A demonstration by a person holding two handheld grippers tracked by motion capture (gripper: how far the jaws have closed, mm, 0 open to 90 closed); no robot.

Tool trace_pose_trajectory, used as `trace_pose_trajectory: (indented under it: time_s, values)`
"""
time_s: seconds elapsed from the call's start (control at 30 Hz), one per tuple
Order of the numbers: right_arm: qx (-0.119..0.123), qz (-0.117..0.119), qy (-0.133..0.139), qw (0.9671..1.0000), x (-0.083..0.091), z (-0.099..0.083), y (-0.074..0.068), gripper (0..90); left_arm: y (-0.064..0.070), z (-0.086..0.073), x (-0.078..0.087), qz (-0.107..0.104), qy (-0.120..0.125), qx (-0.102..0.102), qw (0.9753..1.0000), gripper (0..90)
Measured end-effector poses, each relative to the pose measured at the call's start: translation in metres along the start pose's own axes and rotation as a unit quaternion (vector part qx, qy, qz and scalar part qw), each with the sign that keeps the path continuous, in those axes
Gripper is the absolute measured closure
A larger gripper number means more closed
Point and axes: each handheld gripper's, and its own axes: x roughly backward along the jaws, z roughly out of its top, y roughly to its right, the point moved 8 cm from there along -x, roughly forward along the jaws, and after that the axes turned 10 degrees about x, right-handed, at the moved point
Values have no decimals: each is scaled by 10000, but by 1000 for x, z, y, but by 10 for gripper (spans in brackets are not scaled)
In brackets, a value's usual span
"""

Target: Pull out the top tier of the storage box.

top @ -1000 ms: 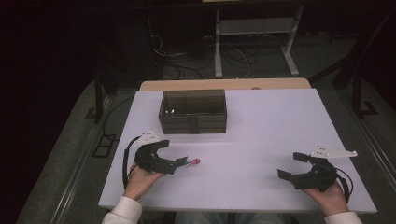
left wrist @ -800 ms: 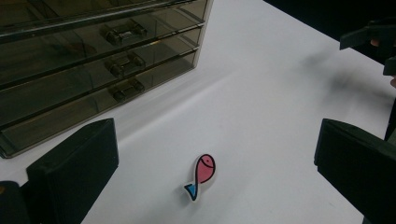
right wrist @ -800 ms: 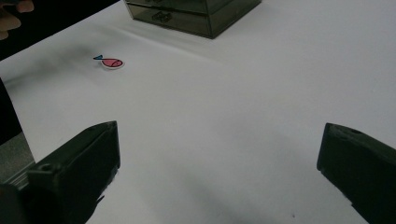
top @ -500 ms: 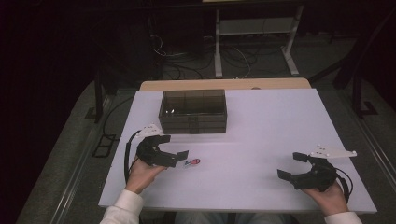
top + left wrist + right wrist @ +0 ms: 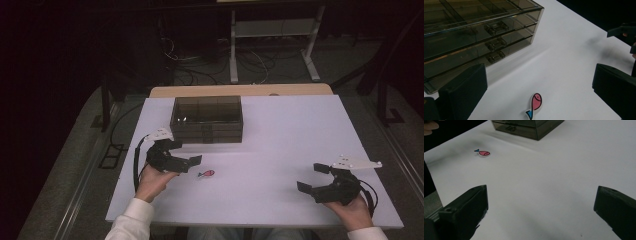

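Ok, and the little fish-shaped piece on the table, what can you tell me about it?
The fish piece is small, flat and fish-shaped, with a pink body, a blue tail, a white edge and a dot eye; it looks like a sticker or thin tag. It lies flat on the white table, in front of the smoky drawer box and apart from it. The left gripper is open beside it; nothing touches it.

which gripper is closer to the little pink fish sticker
Left. The left gripper sits just beside the fish sticker, jaws open and not touching it. The right gripper rests far across the table near its front right corner.
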Motion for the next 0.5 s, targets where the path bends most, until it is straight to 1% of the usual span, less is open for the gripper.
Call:
trace_pose_trajectory:
  time_s: [0.03,0.17,0.23,0.3,0.43,0.47,0.5]
  values:
    - [0,-1,-2,10000,0,0,0,0,-1,1,0,-2,0,-4,10000,0]
    - [2,-6,-8,10000,0,0,0,0,-3,4,-2,-23,49,109,9999,0]
    - [2,-7,-8,10000,0,0,0,0,-4,5,-2,-29,60,132,9999,0]
    - [10,-10,-12,10000,0,0,1,0,-4,7,-3,-54,87,211,9997,0]
    - [8,-7,-6,10000,0,0,1,0,-4,10,-5,-69,115,285,9995,0]
    - [9,-7,-7,10000,0,0,1,0,-4,12,-6,-100,145,355,9992,0]
    - [8,-6,-8,10000,0,0,1,0,-4,12,-6,-100,145,355,9992,0]
